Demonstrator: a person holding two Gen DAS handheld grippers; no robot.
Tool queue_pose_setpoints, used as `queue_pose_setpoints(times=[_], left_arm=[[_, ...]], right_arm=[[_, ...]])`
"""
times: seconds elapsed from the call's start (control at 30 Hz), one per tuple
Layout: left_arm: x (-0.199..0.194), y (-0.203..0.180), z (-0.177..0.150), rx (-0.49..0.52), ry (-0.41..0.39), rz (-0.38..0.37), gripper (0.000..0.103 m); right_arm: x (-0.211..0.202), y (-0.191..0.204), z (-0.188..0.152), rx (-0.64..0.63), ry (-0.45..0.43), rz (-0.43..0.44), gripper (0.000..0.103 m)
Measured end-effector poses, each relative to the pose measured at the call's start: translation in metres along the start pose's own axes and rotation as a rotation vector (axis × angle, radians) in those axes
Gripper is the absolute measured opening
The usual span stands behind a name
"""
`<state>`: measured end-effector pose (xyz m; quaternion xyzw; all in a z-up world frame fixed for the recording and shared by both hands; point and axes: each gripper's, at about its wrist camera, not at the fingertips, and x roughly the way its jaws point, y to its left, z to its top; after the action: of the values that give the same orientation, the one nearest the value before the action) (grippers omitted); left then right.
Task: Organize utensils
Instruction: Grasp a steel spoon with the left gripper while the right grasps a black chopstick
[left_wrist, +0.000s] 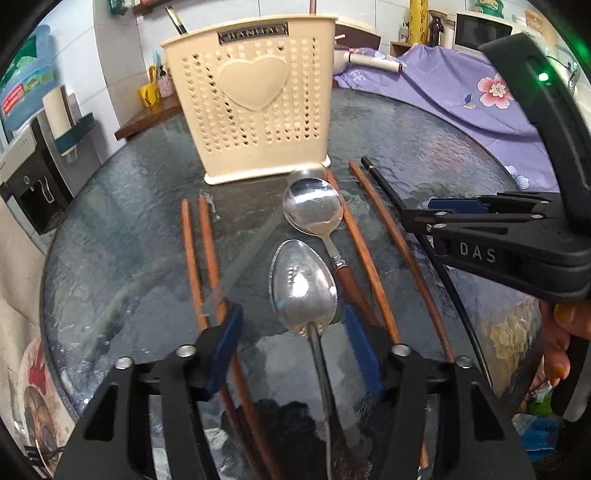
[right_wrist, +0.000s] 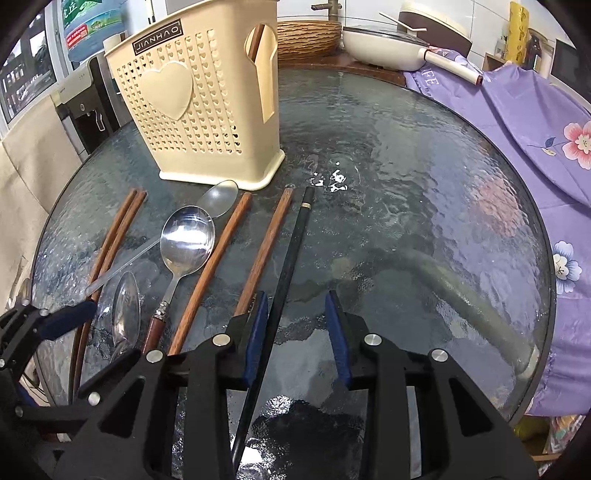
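Kitchen corner; round textured-glass desk (right_wrist: 406, 155), purple floral cloth (right_wrist: 517, 110) over its right edge. Cream perforated utensil holder (right_wrist: 192, 107) stands near the far edge, a brown chopstick already in its side slot.

Loose on the desk in front of the holder: brown chopsticks in a row, a wood-handled spoon (left_wrist: 314, 208), a plain steel spoon (left_wrist: 303, 288), one black chopstick (right_wrist: 291, 258) furthest right.

Left gripper (left_wrist: 295, 332): jaws apart, straddling the neck of the steel spoon; blue pads not touching it. Right gripper (right_wrist: 297, 332): jaws apart, black chopstick lies between them close against the left pad, the other pad clear of it.

Judgement: both are at the pre-grasp stage. For a clean pick, centre each utensil between the pads before closing. Take the spoon at its neck, keeping the right pad clear of the neighbouring brown chopstick just beside it. Thin chopstick on glass may skid; close slowly, pads low to the desk.
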<state>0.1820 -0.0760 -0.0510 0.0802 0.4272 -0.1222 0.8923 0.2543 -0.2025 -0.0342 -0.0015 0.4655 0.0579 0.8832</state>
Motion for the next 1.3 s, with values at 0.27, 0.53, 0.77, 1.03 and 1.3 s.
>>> queue_pose_setpoints(times=[0.27, 0.53, 0.77, 1.03, 1.3], left_arm=[[0.009, -0.004, 0.013, -0.009, 0.01, 0.004, 0.051], [0.013, -0.007, 0.019, -0.014, 0.016, -0.005, 0.043], [0.014, -0.007, 0.022, -0.013, 0.023, -0.013, 0.037], [0.014, -0.007, 0.022, -0.025, 0.018, -0.019, 0.037], [0.007, 0.005, 0.028, -0.059, -0.017, -0.048, 0.037]], right_arm=[[0.004, -0.002, 0.008, -0.002, 0.013, 0.001, 0.033], [0.021, 0.004, 0.036, -0.017, 0.052, -0.032, 0.033], [0.037, 0.008, 0.061, -0.02, 0.076, -0.042, 0.025], [0.04, 0.009, 0.063, -0.035, 0.066, -0.022, 0.009], [0.036, -0.008, 0.058, 0.031, 0.024, 0.053, 0.008]])
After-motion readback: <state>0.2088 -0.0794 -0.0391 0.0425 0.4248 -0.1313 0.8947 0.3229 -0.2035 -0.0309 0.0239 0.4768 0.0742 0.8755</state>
